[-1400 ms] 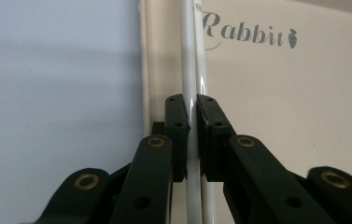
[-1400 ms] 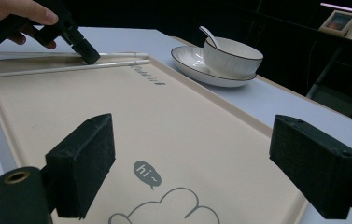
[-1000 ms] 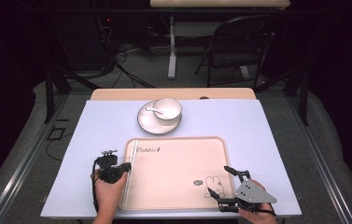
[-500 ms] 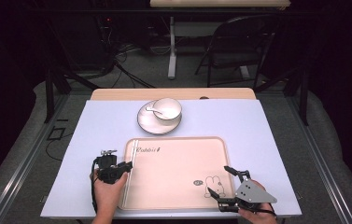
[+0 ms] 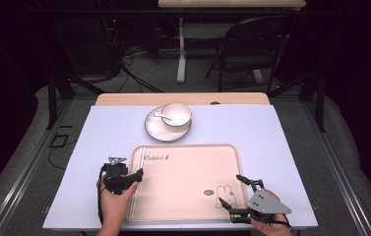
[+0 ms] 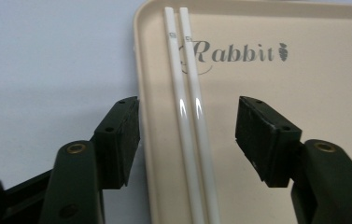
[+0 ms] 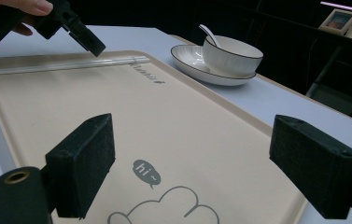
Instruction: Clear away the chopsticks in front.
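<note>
**Chopsticks Released on the Rabbit Tray**

Hovering over the near left rim of the beige rectangular plastic tray [image 5: 183,184], the left gripper [image 6: 187,135] had just been opening its jaws. They stood apart with the pair of white slender chopsticks [image 6: 190,116] between them, the pads clear of both sticks. In the high view the left gripper [image 5: 136,176] sat at the tray's left edge, held in the person's left hand [image 5: 114,204].

The chopsticks lay side by side, touching, flat on the tray floor just inside its left rim, their far ends beside the grey "Rabbit" lettering [image 6: 241,52].

At the tray's near right corner, the right gripper [image 5: 232,191] was also spread wide, gripping nothing, its pads above the printed cartoon rabbit [image 5: 226,195] and the small "hi" speech bubble [image 7: 146,171].

Beyond the tray's far edge, apart from it, stood a white round ceramic saucer [image 5: 154,130] on the pale lilac table cover [image 5: 271,132]. A white ribbed ceramic bowl [image 5: 176,115] rested on that saucer, with a white ceramic spoon [image 5: 162,117] leaning in the bowl.
</note>
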`<state>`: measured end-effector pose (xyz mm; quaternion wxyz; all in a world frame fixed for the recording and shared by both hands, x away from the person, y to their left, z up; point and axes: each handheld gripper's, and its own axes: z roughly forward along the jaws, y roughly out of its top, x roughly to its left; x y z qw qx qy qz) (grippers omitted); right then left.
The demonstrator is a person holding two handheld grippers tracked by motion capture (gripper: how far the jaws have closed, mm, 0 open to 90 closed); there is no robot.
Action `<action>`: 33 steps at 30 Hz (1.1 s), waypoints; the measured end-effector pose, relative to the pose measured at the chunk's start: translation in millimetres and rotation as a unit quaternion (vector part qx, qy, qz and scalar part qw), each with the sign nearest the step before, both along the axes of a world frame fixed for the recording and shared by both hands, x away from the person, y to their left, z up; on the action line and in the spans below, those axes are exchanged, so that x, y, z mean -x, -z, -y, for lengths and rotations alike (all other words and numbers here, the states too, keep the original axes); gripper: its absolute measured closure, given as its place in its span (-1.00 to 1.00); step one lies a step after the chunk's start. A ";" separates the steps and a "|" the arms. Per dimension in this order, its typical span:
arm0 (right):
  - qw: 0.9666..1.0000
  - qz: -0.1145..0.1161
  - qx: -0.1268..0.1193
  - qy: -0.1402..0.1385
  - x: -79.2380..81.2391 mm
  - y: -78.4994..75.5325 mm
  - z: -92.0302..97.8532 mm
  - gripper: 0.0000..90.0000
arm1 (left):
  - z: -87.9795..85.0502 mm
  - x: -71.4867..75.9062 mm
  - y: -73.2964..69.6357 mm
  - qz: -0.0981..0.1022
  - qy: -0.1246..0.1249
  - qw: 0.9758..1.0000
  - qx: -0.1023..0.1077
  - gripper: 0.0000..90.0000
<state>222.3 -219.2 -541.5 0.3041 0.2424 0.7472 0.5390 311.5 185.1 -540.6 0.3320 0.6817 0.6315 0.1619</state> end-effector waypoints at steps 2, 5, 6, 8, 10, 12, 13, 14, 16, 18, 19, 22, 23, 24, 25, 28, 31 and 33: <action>1.000 0.000 0.000 0.001 0.0 0.0 0.1 -0.70 | -1.3 -2.0 -0.8 -0.015 -0.003 1.000 0.004 -0.22; 1.000 -0.001 0.000 0.001 0.0 0.1 0.3 -0.70 | -1.8 -3.3 -1.5 -0.030 -0.005 1.000 0.004 -0.27; 1.000 -0.001 0.000 0.001 0.0 0.1 0.3 -0.70 | -1.1 -4.1 -2.1 -0.035 -0.001 0.999 -0.003 -0.28; 1.000 0.000 0.000 0.001 -0.1 0.0 0.4 -0.70 | -1.2 -5.0 -2.7 -0.037 0.002 0.999 -0.003 -0.27; 1.000 0.001 0.001 0.000 -0.2 -0.1 0.5 -0.70 | -2.0 -5.7 -3.1 -0.037 0.008 0.999 0.001 -0.17; 1.000 0.000 0.000 0.000 0.0 0.0 0.3 -0.70 | -2.8 -7.6 -5.1 -0.035 0.015 0.999 -0.002 -0.12; 1.000 0.000 0.000 0.000 0.0 0.0 0.3 -0.70 | -2.8 -7.6 -5.1 -0.035 0.015 0.999 -0.002 -0.11; 1.000 0.001 0.001 0.000 -0.1 -0.1 0.4 -0.70 | -2.3 -8.4 -6.2 -0.031 0.014 0.999 -0.006 -0.11; 1.000 0.002 0.001 0.000 0.0 -0.4 0.8 -0.70 | -2.4 -10.8 -9.8 -0.029 0.013 0.999 -0.012 -0.11; 1.000 0.002 0.001 0.000 0.0 -0.4 0.8 -0.70 | -2.7 -12.9 -12.6 -0.024 0.015 0.999 -0.014 -0.12; 1.000 0.003 0.001 0.000 0.0 -0.4 0.9 -0.70 | -2.9 -14.0 -14.0 -0.024 0.014 0.999 -0.016 -0.12; 1.000 0.002 0.001 0.000 0.0 -0.4 0.8 -0.70 | -2.8 -18.0 -17.1 -0.029 0.020 0.999 -0.014 -0.13; 1.000 0.002 0.001 0.000 -0.1 -0.4 0.9 -0.70 | -2.7 -19.2 -18.1 -0.027 0.020 0.999 -0.017 -0.13; 1.000 0.002 0.001 0.000 -0.1 -0.5 0.9 -0.70 | -2.5 -20.3 -19.0 -0.024 0.020 0.999 -0.020 -0.13; 1.000 0.002 0.001 0.000 -0.1 -0.5 0.9 -0.70 | -2.5 -20.3 -19.0 -0.024 0.020 0.999 -0.020 -0.15; 1.000 0.002 0.001 0.000 -0.1 -0.4 0.8 -0.70 | -2.5 -24.7 -23.3 -0.012 0.024 0.999 -0.029 -0.19; 1.000 0.002 0.001 0.000 0.0 -0.4 0.8 -0.70 | -3.1 -27.2 -25.8 -0.001 0.028 0.999 -0.033 -0.23; 1.000 0.002 0.001 0.000 -0.1 -0.4 0.7 -0.70 | -3.9 -29.1 -25.9 0.015 0.036 0.998 -0.041 -0.27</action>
